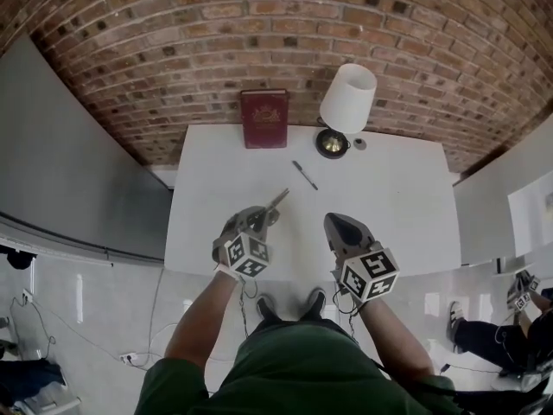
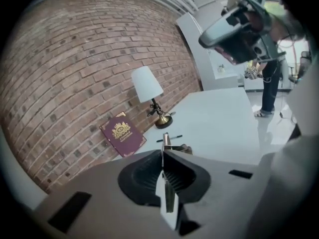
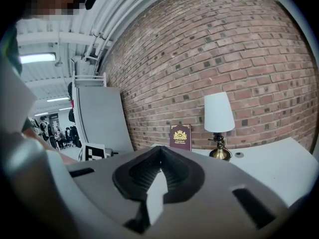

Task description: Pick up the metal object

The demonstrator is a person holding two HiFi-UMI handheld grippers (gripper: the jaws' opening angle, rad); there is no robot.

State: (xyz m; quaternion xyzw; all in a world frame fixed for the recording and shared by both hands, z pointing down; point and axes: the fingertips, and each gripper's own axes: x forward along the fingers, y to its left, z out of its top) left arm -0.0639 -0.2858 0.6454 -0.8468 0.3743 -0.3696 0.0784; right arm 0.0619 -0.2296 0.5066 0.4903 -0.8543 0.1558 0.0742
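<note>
Metal object (image 1: 277, 201): slim, flat, dull silver strip, edge-on, pinched in the left gripper (image 1: 262, 216) jaws, its tip poking out past them over the smooth white desk (image 1: 389, 197). Right gripper (image 1: 339, 226): jaws pressed together, nothing between them. Behind: thin dark pen (image 1: 304, 175), maroon book (image 1: 264, 118) with a gold crest, brass-based lamp (image 1: 348, 98) with a white conical shade, and a rough brick wall (image 1: 173, 24).

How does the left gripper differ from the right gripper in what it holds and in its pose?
The left gripper is shut on the metal object, which sticks out past its jaws; the right gripper is shut on nothing. The left gripper is rolled, so the table slants in its view; the right gripper sits level, with the lamp upright. Both have closed jaws.
</note>
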